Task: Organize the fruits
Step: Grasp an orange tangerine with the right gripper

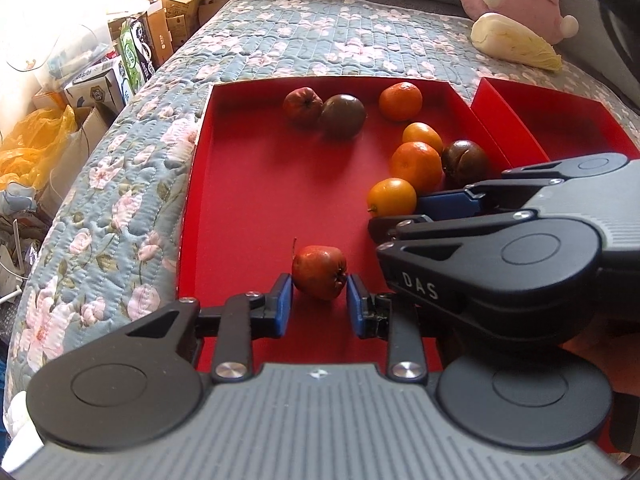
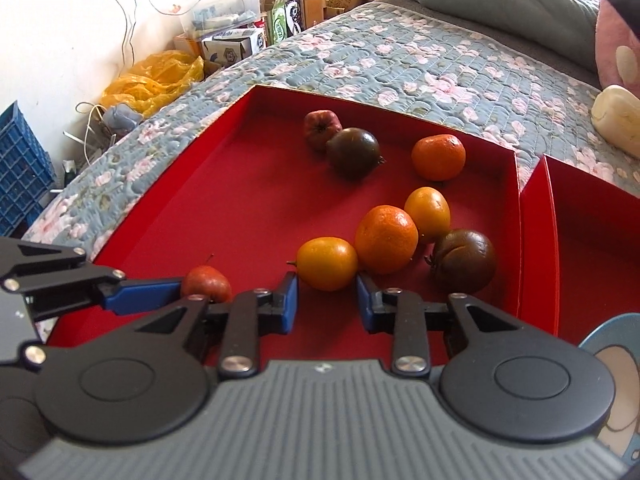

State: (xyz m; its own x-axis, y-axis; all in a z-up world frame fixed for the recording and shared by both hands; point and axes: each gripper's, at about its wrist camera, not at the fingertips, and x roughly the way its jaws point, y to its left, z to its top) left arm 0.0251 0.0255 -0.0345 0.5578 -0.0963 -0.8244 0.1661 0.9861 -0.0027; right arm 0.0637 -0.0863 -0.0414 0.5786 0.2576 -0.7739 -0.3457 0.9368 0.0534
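1. Left gripper (image 1: 319, 305) spread open, blue pads flanking a small red fruit (image 1: 319, 272) dead ahead, stem up; contact not certain.
2. Right gripper (image 2: 327, 304) also open, just short of the nearest yellow-orange fruit (image 2: 327, 263), slightly beyond the tips.
3. Counted in the large red tray (image 2: 168, 208): two red fruits, two dark ones, two mandarins, two yellow-orange.
4. Second red tray (image 2: 592, 240) to the right, apparently bare.
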